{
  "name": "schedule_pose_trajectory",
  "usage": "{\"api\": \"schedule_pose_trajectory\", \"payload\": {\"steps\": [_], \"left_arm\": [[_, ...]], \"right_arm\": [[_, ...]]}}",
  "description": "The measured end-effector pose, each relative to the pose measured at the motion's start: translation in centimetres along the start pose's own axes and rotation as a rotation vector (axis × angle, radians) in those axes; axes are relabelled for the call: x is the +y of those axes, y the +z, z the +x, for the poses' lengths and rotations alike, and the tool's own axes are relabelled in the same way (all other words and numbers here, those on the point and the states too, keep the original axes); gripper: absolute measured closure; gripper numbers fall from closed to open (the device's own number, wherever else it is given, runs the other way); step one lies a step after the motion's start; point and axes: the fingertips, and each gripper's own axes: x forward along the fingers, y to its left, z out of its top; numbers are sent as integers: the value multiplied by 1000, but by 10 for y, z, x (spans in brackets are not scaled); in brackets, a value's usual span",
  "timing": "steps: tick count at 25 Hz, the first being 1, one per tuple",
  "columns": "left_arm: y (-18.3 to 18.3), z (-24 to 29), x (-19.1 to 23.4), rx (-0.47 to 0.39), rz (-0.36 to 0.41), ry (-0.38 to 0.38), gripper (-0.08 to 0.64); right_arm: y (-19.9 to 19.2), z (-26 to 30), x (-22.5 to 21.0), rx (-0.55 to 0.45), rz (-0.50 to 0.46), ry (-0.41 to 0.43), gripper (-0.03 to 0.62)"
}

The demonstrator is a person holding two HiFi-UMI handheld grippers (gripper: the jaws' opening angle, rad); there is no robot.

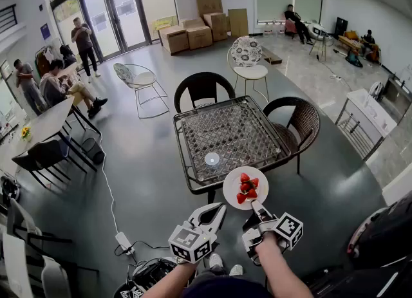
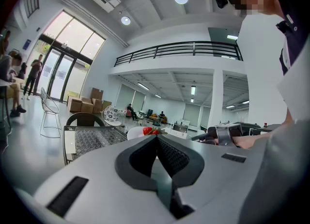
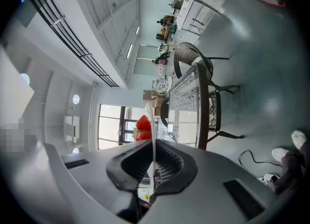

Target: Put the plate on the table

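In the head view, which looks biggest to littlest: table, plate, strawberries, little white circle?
1. Square glass-topped table, clearly largest.
2. Round white plate, held nearer the camera.
3. Pile of red strawberries on it.
4. Small white disc on the table, only slightly smaller; nearness makes that pair unsure.

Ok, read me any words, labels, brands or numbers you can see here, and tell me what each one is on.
No text is readable in any view.
The sign on the left wall: blue, too small to read.
The boxes by the doors: no legible print.
The cubes on the left gripper and right gripper: square markers only, no letters or numbers.
The plate: no visible print.
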Motion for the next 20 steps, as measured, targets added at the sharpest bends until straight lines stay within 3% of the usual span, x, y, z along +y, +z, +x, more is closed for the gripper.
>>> {"api": "schedule_pose_trajectory", "payload": {"steps": [8,20], "left_arm": [[-2,-2,-8,0,-8,3,554],[-9,-1,-18,7,-21,31,554]], "right_arm": [[-2,-6,-2,-1,46,11,580],[5,-11,-3,32,32,10,580]]}}
